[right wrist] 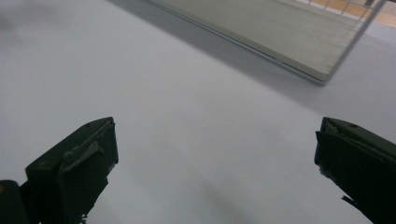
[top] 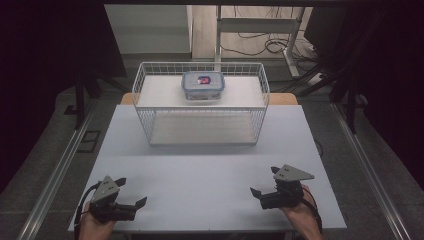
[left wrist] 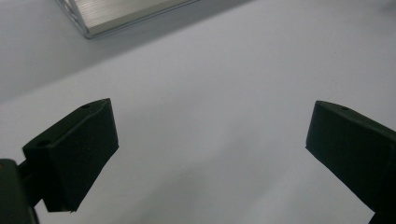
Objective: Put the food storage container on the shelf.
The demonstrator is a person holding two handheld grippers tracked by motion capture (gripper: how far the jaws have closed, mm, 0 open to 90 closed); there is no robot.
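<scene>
The left gripper (top: pixel 131 192) rests at the near left corner of the table (top: pixel 210 170), held by the person's left hand (top: pixel 92 225). Its jaws stand wide apart, with bare table surface between them in the left gripper view. The right gripper (top: pixel 265 182) rests at the near right of the table, held by the right hand (top: pixel 302 220). Its jaws also stand wide apart and hold nothing.

The lidded container (top: pixel 203 86) sits on the upper shelf of the white wire basket (top: pixel 145 100) at the far side of the table, roughly centred along the shelf. The container has a clear body, a blue-grey rim, and something reddish inside; the contents are too small to identify with certainty.

Both grippers lie well apart from the container, which is ahead of and between them. The basket stands between the grippers and the container's shelf. A corner of the basket's base (right wrist: pixel 299 60) shows in the right gripper view, ahead of the jaws.
</scene>
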